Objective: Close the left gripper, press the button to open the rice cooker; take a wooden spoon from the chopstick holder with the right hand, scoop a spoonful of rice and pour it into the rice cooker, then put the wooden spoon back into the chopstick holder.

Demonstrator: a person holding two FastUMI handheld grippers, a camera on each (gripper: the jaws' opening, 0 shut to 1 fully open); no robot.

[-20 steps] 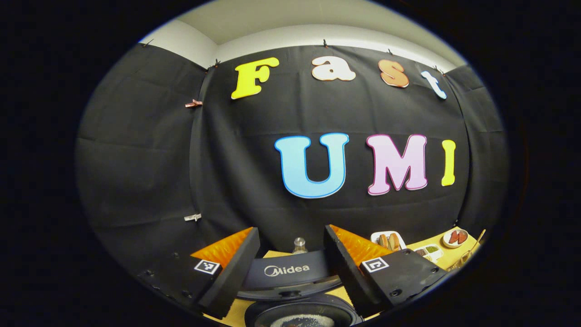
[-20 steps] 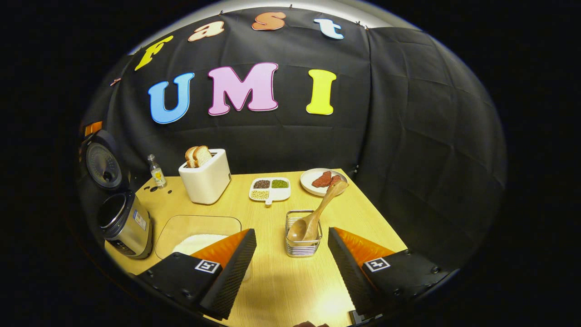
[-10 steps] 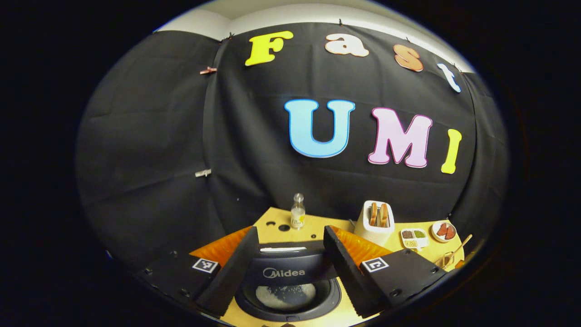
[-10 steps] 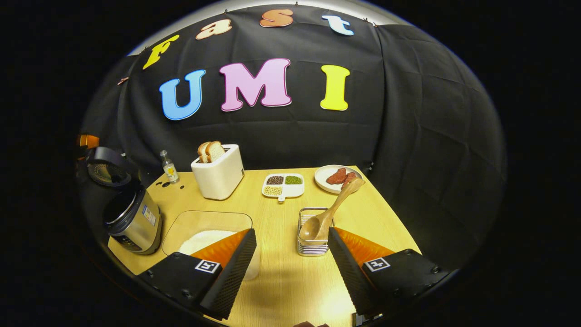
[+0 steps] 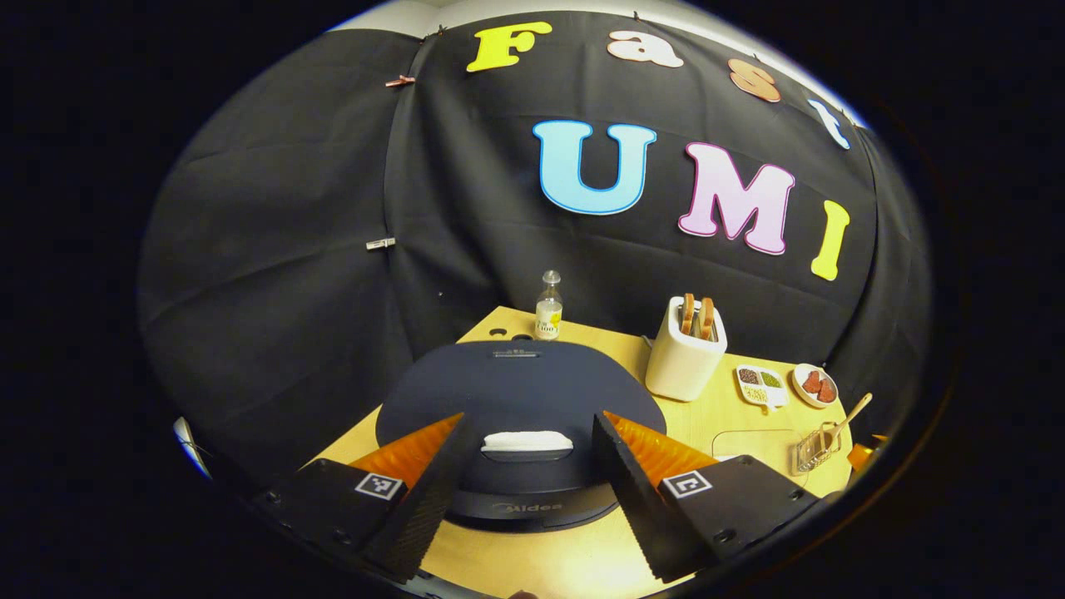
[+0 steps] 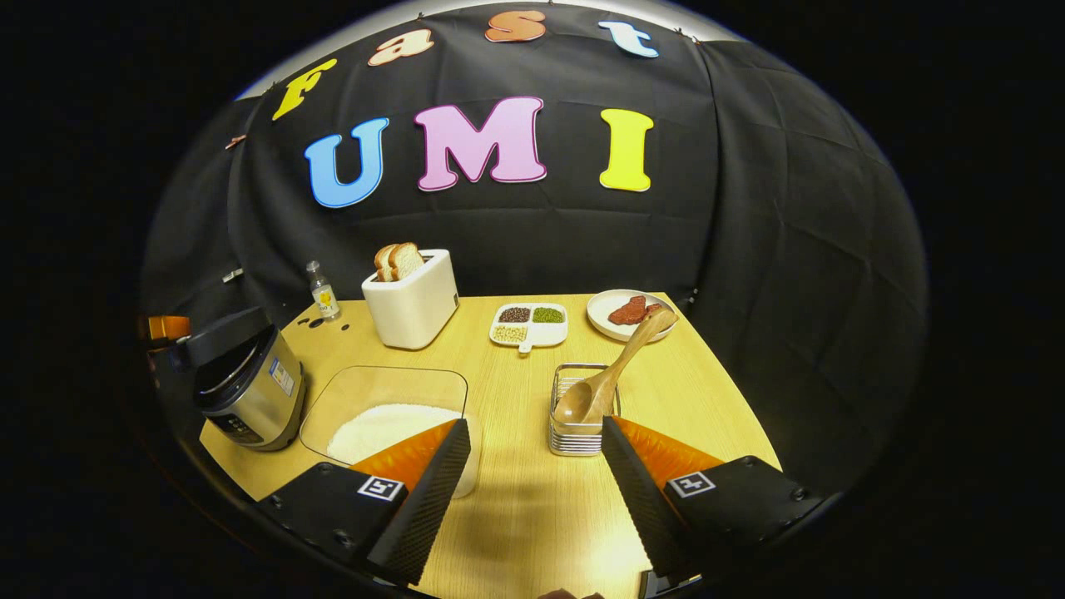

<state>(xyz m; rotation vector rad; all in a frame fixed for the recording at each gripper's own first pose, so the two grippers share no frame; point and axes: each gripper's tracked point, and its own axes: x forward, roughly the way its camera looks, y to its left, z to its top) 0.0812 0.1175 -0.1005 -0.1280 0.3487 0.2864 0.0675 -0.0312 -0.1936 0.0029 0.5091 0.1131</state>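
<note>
So in the left gripper view, the left gripper (image 5: 526, 466) sits at the bottom centre of the frame with its jaws spread wide, nothing between them, and the rice cooker (image 5: 520, 399) is right there past the fingers with its dark lid down and the pale button (image 5: 527, 440) at the lid's front edge showing in the gap. Further right in that view there's a small bottle (image 5: 547, 306) at the back of the table (image 5: 732, 416), then the white toaster (image 5: 686, 359) with two slices in it. Over in the right gripper view the cooker (image 6: 248, 388) is at the far left, lid nearly shut but I can't tell if it's latched. Next to it, lower left of centre, is a clear tray of rice (image 6: 383, 424). The right gripper (image 6: 537, 491) is at the bottom centre, also spread wide and holding nothing, hovering over bare table. Just right of centre is the wire chopstick holder (image 6: 578, 420) with the wooden spoon (image 6: 611, 374) in it, bowl down, handle leaning toward the upper right over a plate of meat (image 6: 624, 314).
</note>
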